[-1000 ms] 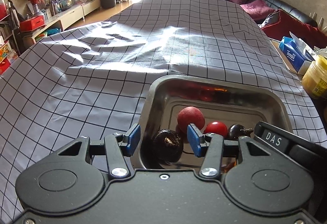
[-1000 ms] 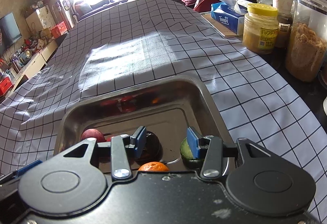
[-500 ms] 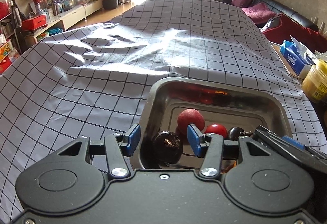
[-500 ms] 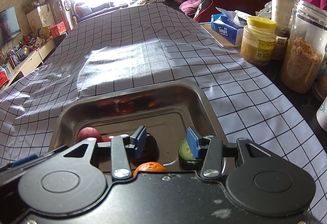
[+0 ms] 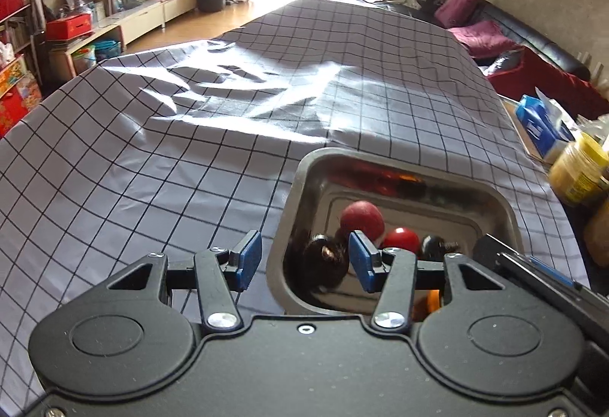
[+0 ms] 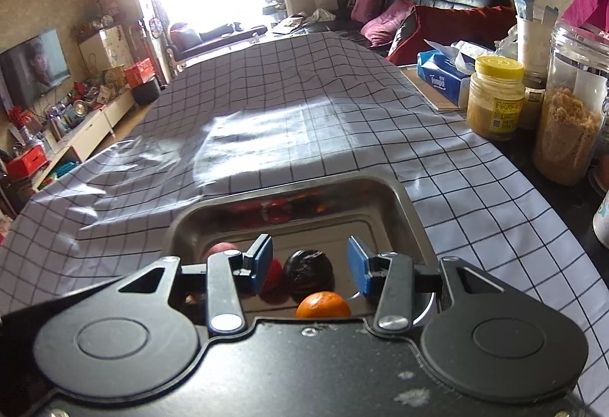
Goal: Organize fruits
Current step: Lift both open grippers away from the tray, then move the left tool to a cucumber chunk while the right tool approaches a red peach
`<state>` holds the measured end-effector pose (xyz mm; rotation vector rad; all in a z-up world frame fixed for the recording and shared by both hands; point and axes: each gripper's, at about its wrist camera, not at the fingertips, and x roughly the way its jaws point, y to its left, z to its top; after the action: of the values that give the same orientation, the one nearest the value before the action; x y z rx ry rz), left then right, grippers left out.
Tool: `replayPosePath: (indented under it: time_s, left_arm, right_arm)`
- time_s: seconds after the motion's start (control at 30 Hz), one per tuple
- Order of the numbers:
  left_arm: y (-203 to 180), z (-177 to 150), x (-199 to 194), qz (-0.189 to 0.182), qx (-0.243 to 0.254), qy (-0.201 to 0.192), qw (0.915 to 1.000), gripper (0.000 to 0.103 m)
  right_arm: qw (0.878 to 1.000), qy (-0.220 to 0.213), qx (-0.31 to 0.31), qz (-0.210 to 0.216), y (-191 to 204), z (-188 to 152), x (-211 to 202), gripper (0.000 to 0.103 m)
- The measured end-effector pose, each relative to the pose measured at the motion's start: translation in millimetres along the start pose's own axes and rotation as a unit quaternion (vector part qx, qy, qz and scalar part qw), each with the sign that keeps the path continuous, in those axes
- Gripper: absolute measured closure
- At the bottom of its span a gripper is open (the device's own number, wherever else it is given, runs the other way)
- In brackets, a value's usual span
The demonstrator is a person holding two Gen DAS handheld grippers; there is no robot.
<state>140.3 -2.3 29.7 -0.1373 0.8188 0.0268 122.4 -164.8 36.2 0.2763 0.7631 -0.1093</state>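
Broadly, the checked tablecloth (image 5: 228, 158) fills most of what I see, bare beyond the steel tray (image 6: 403, 200) that sits at its near end. That tray already holds all the fruit in sight: a dull red round fruit (image 5: 361, 219), a glossy smaller red one (image 5: 400, 238), a dark wrinkled fruit (image 6: 309, 267) and an orange mandarin (image 6: 322, 304) at the near edge. Another small dark one with a stem (image 5: 432, 245) lies beside the glossy red. Off the cloth on the right stand a tall clear jar of brown flakes (image 6: 571, 127), a yellow-lidded jar (image 6: 495, 97) and a blue tissue pack (image 6: 441, 78).

My left claw (image 5: 300, 261) hangs over the tray's left rim with its pads apart and nothing between them; my right claw (image 6: 310, 262) hangs over the tray's near end, pads likewise apart and gripping nothing, the dark fruit lying below the gap.

I judge the sorting nearly done, or at a pause between picks. The risks: round fruits crowded together will roll if a pad nudges one, and the mandarin could hop the low rim. My left pad could also catch that rim and drag the tray, rucking the loose cloth. My two claws are close together over one tray and could knock each other.
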Motion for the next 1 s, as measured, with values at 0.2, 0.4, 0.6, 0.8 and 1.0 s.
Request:
replayPosePath:
  time_s: [0.2,0.4,0.6,0.8,1.0]
  left_arm:
    - [10,-25,-25,-0.022,0.055,0.004,0.9982,0.046]
    - [22,-60,-47,-0.053,0.095,0.013,0.994,0.046]
    - [31,-94,-65,-0.078,0.115,0.022,0.9901,0.046]
    - [37,-124,-77,-0.087,0.125,0.029,0.9879,0.046]
    - [36,-147,-93,-0.12,0.144,0.03,0.9818,0.046]
  right_arm:
    - [0.999,0.009,-0.023,0.033,-9,-25,-39,0.057]
    - [0.997,0.024,-0.029,0.061,-28,-56,-71,0.057]
    - [0.997,0.014,-0.027,0.073,-46,-87,-102,0.057]
    - [0.998,0.013,-0.014,0.057,-64,-117,-114,0.057]
    - [0.999,0.022,0.003,0.049,-76,-145,-121,0.057]
